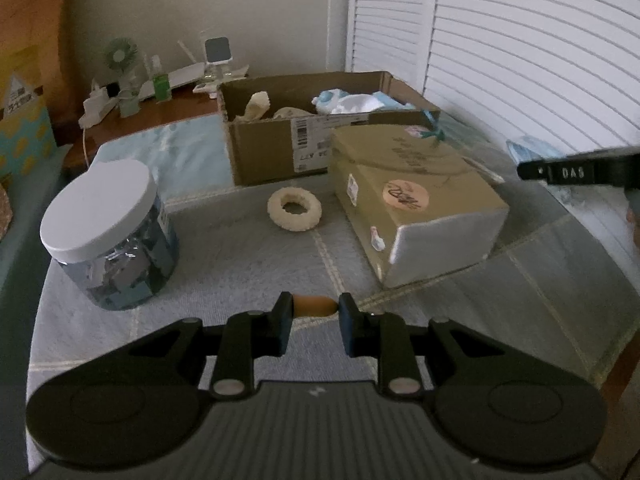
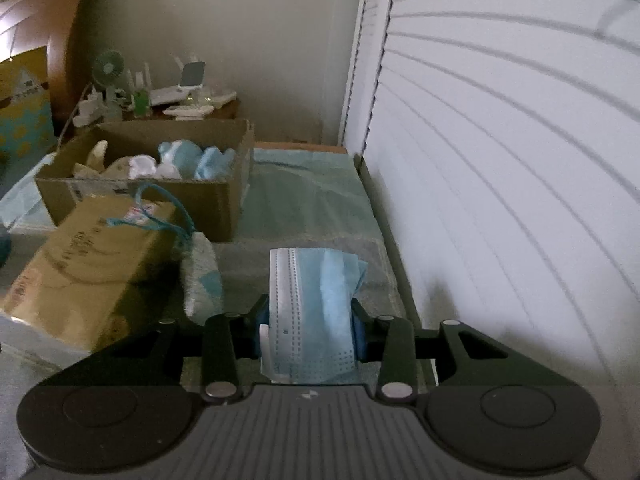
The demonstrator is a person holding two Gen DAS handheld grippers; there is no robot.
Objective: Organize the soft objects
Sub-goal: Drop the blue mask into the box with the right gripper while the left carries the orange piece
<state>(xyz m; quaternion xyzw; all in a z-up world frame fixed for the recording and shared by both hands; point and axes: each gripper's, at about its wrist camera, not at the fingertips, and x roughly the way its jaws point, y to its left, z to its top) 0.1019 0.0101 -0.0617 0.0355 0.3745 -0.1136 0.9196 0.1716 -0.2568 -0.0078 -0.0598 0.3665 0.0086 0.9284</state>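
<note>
r gripper (image 2: pixel 311 330) jaws clamped on blue face mask (image 2: pixel 314 312), lifted above bed by shutters. l gripper (image 1: pixel 314 320) jaws clenched on small tan object (image 1: pixel 314 306). open cardboard box (image 1: pixel 264 148) w/ soft items behind.

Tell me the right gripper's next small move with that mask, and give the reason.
Probably carry the mask up and left toward the open cardboard box. The right gripper is shut on the mask, the bed between is bare, and the box already holds similar blue and white soft items, so it looks like the collecting place.
</note>
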